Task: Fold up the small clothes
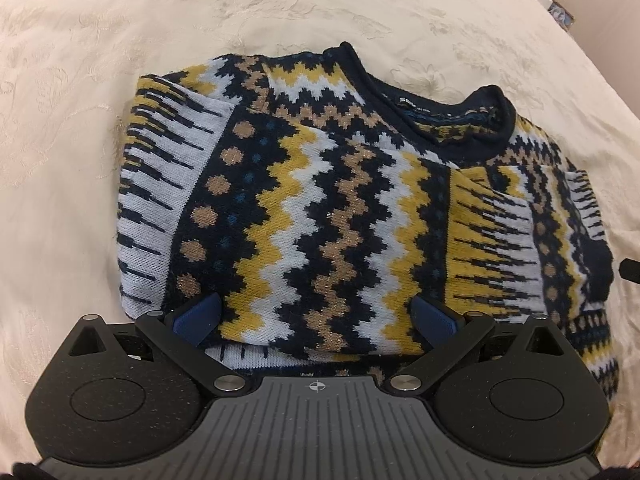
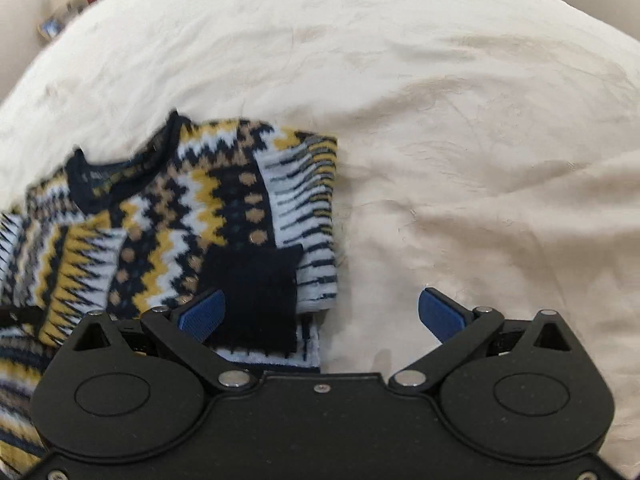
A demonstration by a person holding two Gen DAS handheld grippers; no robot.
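A knitted sweater (image 1: 320,208) with navy, yellow, white and tan zigzags lies on a cream bedspread (image 1: 120,40), both sleeves folded in over its front, navy collar (image 1: 440,116) at the far side. My left gripper (image 1: 316,316) is open just above the near part of the folded sleeve, holding nothing. In the right wrist view the sweater (image 2: 180,220) lies left of centre, a navy sleeve cuff (image 2: 256,296) on top. My right gripper (image 2: 320,312) is open, its left finger (image 2: 200,314) over the cuff, its right finger (image 2: 440,312) over bare bedspread.
The cream bedspread (image 2: 440,120) spreads wide around the sweater, wrinkled at the right. Small clutter shows past the bed's far corners (image 1: 560,4) (image 2: 68,12). A dark part of the other gripper (image 1: 630,270) shows at the right edge.
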